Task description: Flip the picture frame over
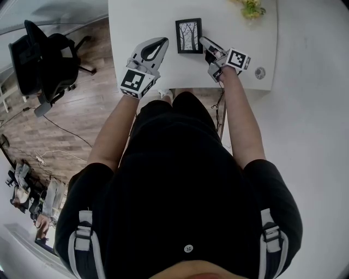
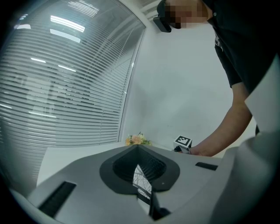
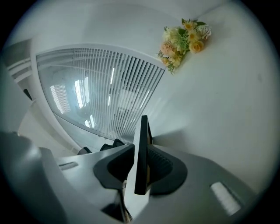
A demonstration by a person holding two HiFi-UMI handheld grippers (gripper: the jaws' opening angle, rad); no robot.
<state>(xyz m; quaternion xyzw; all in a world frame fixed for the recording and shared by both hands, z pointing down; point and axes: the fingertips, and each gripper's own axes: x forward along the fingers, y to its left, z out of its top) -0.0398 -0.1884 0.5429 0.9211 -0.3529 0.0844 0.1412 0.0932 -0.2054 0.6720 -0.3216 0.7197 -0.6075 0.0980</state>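
The picture frame (image 1: 188, 35) has a black border around a tree drawing and lies picture side up on the white table (image 1: 136, 22). My right gripper (image 1: 203, 40) is at the frame's right edge. In the right gripper view the frame (image 3: 141, 162) stands edge-on between the two pads, which close on it, so my right gripper (image 3: 141, 145) is shut on it. My left gripper (image 1: 163, 40) rests just left of the frame without touching it, its tips together and holding nothing. A sliver of the drawing (image 2: 142, 183) shows past the left gripper (image 2: 137, 147).
A small bunch of flowers (image 1: 252, 7) lies at the table's far right corner. A round cable port (image 1: 260, 72) sits near the right front edge. A black office chair (image 1: 43, 60) stands on the wooden floor to the left. Window blinds (image 2: 65, 87) run behind the table.
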